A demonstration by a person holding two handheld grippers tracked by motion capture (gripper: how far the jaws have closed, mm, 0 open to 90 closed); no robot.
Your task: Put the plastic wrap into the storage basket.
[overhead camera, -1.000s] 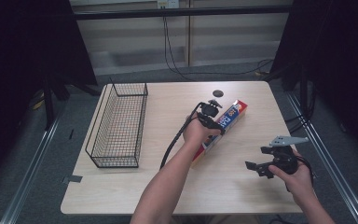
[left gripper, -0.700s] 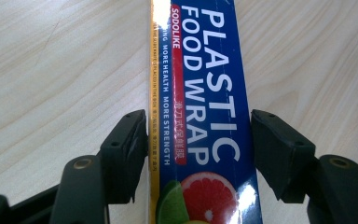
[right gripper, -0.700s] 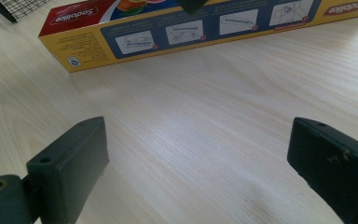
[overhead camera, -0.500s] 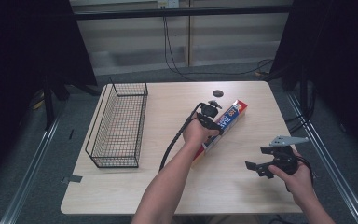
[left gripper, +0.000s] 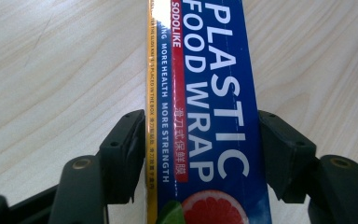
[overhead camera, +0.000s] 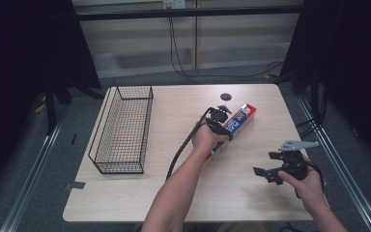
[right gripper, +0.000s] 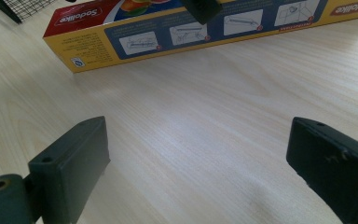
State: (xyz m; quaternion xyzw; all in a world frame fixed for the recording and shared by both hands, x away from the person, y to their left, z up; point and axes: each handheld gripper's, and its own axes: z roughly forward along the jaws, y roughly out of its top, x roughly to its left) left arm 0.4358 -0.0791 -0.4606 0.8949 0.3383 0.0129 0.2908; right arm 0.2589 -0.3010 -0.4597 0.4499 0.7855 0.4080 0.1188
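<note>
Lengthwise, the plastic wrap box (overhead camera: 235, 125) lies flat on the worktop (overhead camera: 183, 193), its long axis running on a diagonal in the high view: the red end points toward the far right corner, the other end toward the person's side and slightly left. It sits right of the worktop's middle, well apart from the wire basket (overhead camera: 123, 128) at the left. In the left gripper view the box (left gripper: 205, 116) runs straight away from the camera, its printed face up and the lettering reading along its length.

The left hand-held gripper (overhead camera: 218, 126) comes down on the box about midway along it. Its jaws have just been closing, and they now stand against the two long sides of the box (left gripper: 205, 140), gripping it across its width. The right hand-held gripper (overhead camera: 270, 171) is held near the right front of the worktop, apart from the box, with its jaws spread wide and only bare wood between them (right gripper: 196, 158); the box's yellow side (right gripper: 205, 32) lies beyond.

By count: one box, one wire basket, two hand-held grippers, and one small dark round disc (overhead camera: 226, 96) near the far edge.
</note>
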